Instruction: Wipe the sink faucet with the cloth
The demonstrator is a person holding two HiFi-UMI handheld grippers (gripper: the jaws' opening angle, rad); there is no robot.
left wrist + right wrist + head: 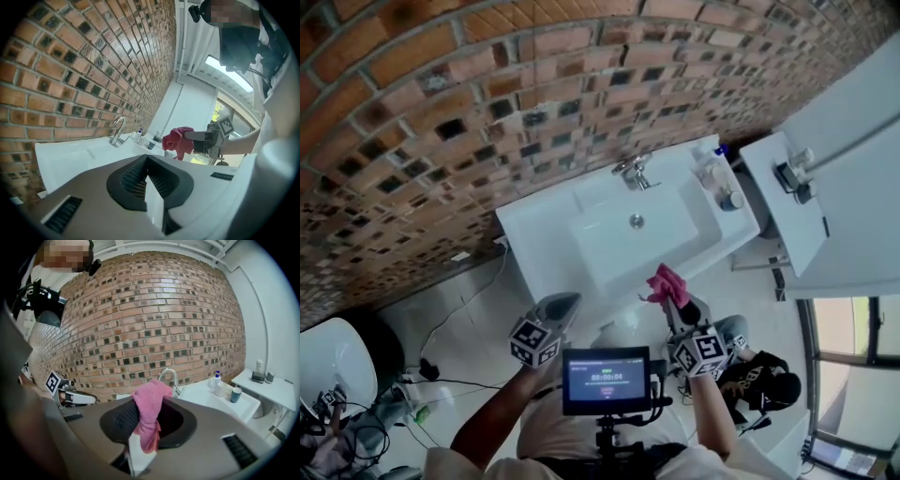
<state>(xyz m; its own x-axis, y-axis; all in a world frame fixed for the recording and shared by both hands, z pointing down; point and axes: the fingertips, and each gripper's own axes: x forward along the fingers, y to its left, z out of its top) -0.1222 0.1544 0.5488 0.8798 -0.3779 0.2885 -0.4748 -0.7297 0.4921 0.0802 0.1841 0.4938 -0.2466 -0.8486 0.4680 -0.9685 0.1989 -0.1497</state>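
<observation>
The white sink (581,211) stands against the brick wall, with the chrome faucet (633,173) at its back edge. My right gripper (675,298) is shut on a pink cloth (664,283) and hovers over the sink's front edge, short of the faucet. In the right gripper view the cloth (149,413) hangs between the jaws of that gripper (150,401), and the faucet (169,375) shows just beyond. My left gripper (572,300) is shut and empty, at the sink's front left. In the left gripper view, my left gripper (146,157) points toward the faucet (117,130) and the cloth (177,140).
A soap bottle (712,169) and a cup (731,200) stand on the sink's right end. A white shelf (787,202) with small items is further right. Cables (441,375) lie on the floor at left, near a white fixture (333,361). A small monitor (606,380) sits below.
</observation>
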